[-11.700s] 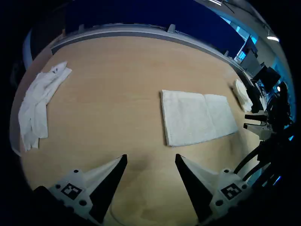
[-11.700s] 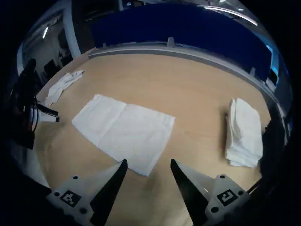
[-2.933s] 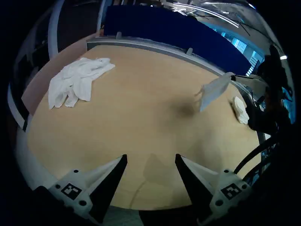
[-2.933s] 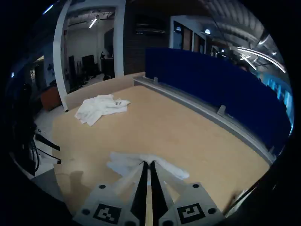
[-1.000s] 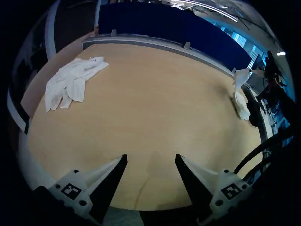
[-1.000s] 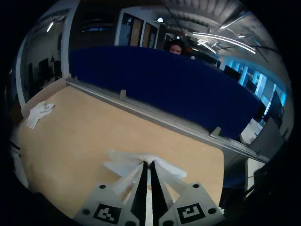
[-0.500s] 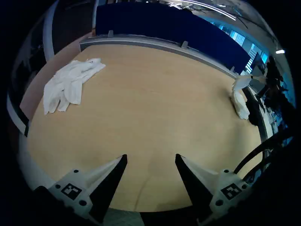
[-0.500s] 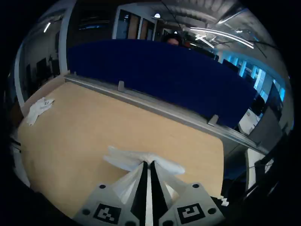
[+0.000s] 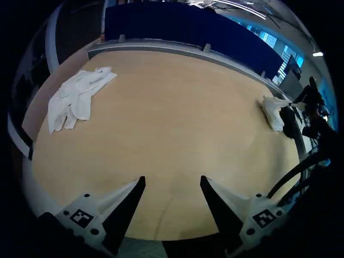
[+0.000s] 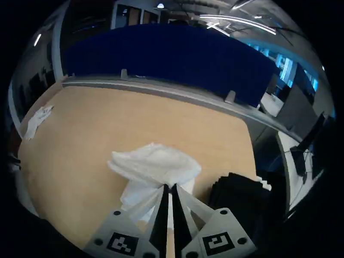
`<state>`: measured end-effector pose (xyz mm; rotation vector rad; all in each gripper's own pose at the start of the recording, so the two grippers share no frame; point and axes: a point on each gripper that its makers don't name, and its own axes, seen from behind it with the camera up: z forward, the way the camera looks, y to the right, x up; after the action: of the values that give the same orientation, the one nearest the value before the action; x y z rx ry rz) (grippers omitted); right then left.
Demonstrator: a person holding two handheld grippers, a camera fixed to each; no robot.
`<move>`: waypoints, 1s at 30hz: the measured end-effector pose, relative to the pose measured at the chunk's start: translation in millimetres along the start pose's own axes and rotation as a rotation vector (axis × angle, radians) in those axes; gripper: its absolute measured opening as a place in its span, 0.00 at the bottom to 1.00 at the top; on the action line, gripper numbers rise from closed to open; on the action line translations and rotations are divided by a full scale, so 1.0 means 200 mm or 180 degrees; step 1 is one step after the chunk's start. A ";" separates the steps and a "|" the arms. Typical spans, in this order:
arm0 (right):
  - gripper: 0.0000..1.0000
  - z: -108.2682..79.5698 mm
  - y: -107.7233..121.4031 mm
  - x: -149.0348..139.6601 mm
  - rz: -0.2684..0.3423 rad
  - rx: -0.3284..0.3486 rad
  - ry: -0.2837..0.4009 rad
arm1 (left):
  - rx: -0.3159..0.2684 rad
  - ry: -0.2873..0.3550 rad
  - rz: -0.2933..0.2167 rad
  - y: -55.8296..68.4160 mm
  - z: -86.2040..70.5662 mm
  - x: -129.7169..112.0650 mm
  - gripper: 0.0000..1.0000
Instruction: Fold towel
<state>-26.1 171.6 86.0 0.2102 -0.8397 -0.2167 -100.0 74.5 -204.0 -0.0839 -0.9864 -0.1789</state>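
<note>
My right gripper (image 10: 170, 188) is shut on a folded white towel (image 10: 152, 165), which sags down onto the stack of folded towels (image 10: 134, 194) at the right end of the wooden table (image 10: 86, 129). In the left gripper view that same stack (image 9: 272, 113) lies at the table's far right, with the right gripper (image 9: 296, 104) low over it. My left gripper (image 9: 172, 178) stands open above the table's near edge with nothing between its fingers. A crumpled pile of unfolded towels (image 9: 74, 98) lies at the far left, small in the right gripper view (image 10: 36, 118).
A blue partition (image 10: 172, 56) on a grey rail (image 9: 180, 48) runs along the table's far side. A black object (image 10: 241, 193) sits just right of the stack, off the table's end. Bare wood (image 9: 172, 112) spans the middle of the table.
The right gripper carried the folded towel to the table's right end and lowered it onto the stack. The left gripper stayed open and barely shifted.
</note>
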 end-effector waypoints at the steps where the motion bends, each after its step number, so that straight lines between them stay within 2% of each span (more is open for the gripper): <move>1: 0.05 0.01 0.01 -0.04 0.0032 -0.0026 -0.0034 | 0.0001 -0.0007 0.0003 0.00 0.00 0.00 0.95; 8: 0.05 0.06 0.07 -0.25 0.0194 -0.0199 -0.0263 | 0.0012 -0.0035 0.0008 0.00 -0.01 -0.03 0.95; 20: 0.05 0.18 0.12 -0.47 0.0565 -0.0398 -0.0521 | 0.0052 -0.0051 0.0006 -0.01 -0.01 -0.05 0.95; 26: 0.05 0.23 0.13 -0.51 0.0718 -0.0466 -0.0577 | 0.0050 -0.0057 0.0041 0.00 0.00 -0.05 0.95; 30: 0.08 0.24 0.13 -0.51 0.0724 -0.0506 -0.0578 | 0.0047 -0.0054 0.0046 0.01 -0.01 -0.04 0.95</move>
<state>-125.6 220.7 50.7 -0.0555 -1.0139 -0.0887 -102.4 77.0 -212.3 -0.0792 -1.0037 -0.1579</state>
